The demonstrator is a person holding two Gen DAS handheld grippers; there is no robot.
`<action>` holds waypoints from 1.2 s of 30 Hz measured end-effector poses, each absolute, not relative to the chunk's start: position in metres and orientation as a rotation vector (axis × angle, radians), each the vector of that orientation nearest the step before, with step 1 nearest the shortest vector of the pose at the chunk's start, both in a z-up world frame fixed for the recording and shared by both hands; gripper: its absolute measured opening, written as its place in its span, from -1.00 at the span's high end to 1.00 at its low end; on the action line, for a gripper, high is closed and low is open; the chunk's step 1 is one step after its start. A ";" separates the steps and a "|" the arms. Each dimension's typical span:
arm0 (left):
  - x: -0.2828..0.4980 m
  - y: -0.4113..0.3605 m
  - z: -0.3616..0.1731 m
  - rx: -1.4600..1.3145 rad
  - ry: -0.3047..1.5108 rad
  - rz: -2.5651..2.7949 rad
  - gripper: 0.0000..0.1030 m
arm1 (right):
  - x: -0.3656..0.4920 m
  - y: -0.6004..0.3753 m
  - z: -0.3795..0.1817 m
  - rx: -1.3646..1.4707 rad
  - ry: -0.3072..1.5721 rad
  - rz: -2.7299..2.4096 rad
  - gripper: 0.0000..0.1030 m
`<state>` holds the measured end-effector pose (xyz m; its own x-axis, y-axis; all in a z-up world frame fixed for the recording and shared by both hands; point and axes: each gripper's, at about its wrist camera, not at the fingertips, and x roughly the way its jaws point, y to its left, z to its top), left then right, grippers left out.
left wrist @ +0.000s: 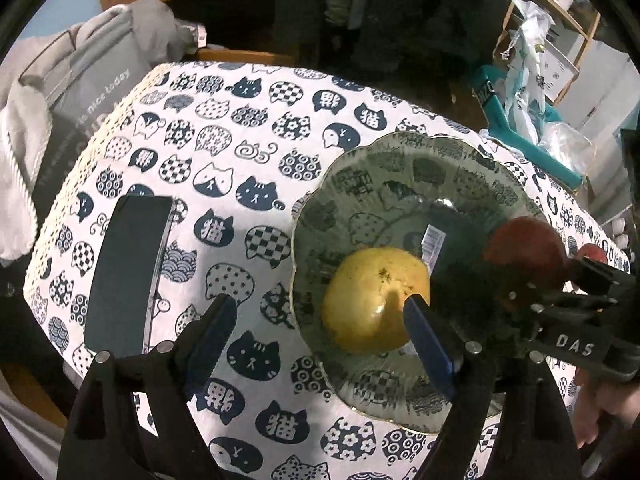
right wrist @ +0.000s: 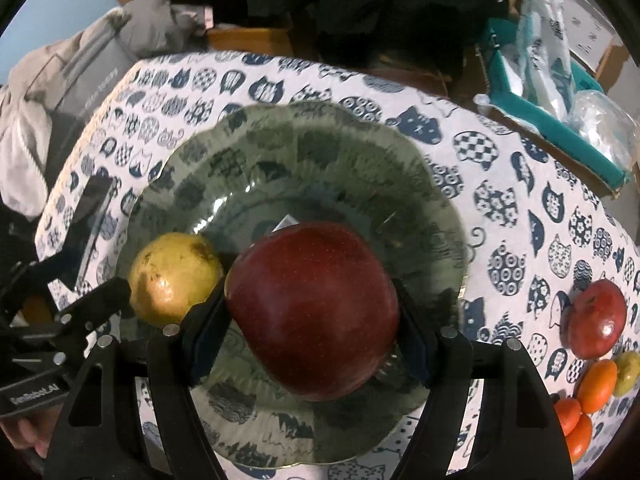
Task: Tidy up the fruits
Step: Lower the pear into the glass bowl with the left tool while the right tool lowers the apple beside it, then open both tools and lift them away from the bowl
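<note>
One yellow pear (right wrist: pixel 174 278) on plate (right wrist: pixel 320 140), two red apples (right wrist: pixel 314 312), three oranges (right wrist: pixel 596 386)

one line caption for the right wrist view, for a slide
Right gripper holds a red apple over the plate beside a yellow pear.

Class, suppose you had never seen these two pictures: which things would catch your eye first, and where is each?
The big red apple, clamped in the right gripper above the green plate. Next, the yellow pear lying in that plate, with the left gripper open over it. The cat-print tablecloth lies under everything.
</note>
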<state>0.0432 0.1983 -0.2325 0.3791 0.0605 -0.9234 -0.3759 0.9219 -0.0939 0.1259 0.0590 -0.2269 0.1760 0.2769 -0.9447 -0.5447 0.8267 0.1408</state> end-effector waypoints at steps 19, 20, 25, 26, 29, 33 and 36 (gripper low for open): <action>0.030 0.206 -0.220 -0.327 1.133 0.290 -0.68 | 0.115 0.070 -0.226 -0.291 1.268 0.619 -0.63; 0.029 0.206 -0.218 -0.327 1.128 0.289 -0.68 | 0.115 0.070 -0.221 -0.286 1.257 0.620 -0.63; 0.027 0.203 -0.200 -0.331 1.086 0.279 -0.68 | 0.117 0.059 -0.193 -0.227 1.202 0.610 -0.64; 0.026 0.201 -0.194 -0.329 1.073 0.273 -0.68 | 0.117 0.056 -0.186 -0.220 1.187 0.606 -0.64; 0.026 0.195 -0.181 -0.323 1.043 0.261 -0.68 | 0.116 0.046 -0.166 -0.202 1.143 0.595 -0.63; 0.025 0.187 -0.162 -0.322 0.999 0.238 -0.68 | 0.113 0.030 -0.139 -0.186 1.075 0.569 -0.64; 0.022 0.178 -0.147 -0.312 0.965 0.220 -0.68 | 0.108 0.018 -0.120 -0.179 1.024 0.549 -0.64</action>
